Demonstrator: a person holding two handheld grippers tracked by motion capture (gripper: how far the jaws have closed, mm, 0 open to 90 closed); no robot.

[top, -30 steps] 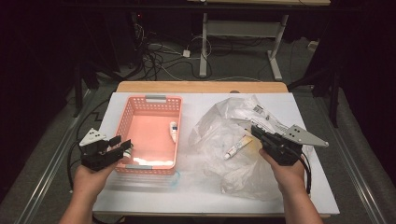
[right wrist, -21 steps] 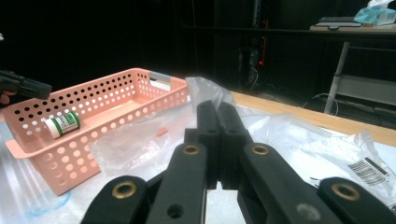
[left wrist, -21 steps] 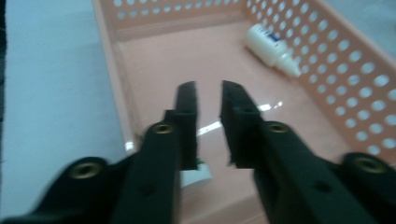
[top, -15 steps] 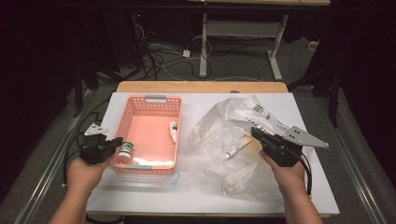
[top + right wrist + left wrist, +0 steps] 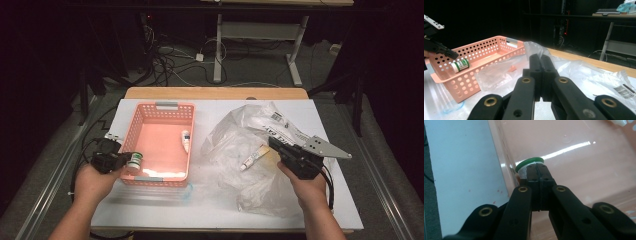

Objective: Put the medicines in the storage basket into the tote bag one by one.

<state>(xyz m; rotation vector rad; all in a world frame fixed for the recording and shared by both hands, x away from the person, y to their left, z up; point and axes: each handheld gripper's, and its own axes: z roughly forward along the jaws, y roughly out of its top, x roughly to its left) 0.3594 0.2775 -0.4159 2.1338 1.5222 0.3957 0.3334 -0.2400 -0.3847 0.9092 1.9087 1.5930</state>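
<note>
Scene: a white desk (image 5: 150, 210) seen from above, with a person's forearms coming in from the bottom edge.
Left hand-held gripper (image 5: 122, 160): at the basket's near left corner; its jaws have just closed and now meet, and the small bottle sits at their tips. Whether they pinch it or only touch it I cannot tell.
Small bottle (image 5: 134, 161): white with a green cap and green label, lying on its side just inside the basket's left wall, up off the basket floor.
Basket (image 5: 131, 127): pink, perforated, on the left half of the desk.
Tube (image 5: 185, 140): white, lying on the basket floor near its right wall.
Right hand-held gripper (image 5: 274, 143): jaws closed on nothing, held over the plastic bag.
Plastic bag (image 5: 260, 192): clear, crumpled, spread over the right half of the desk.
</note>
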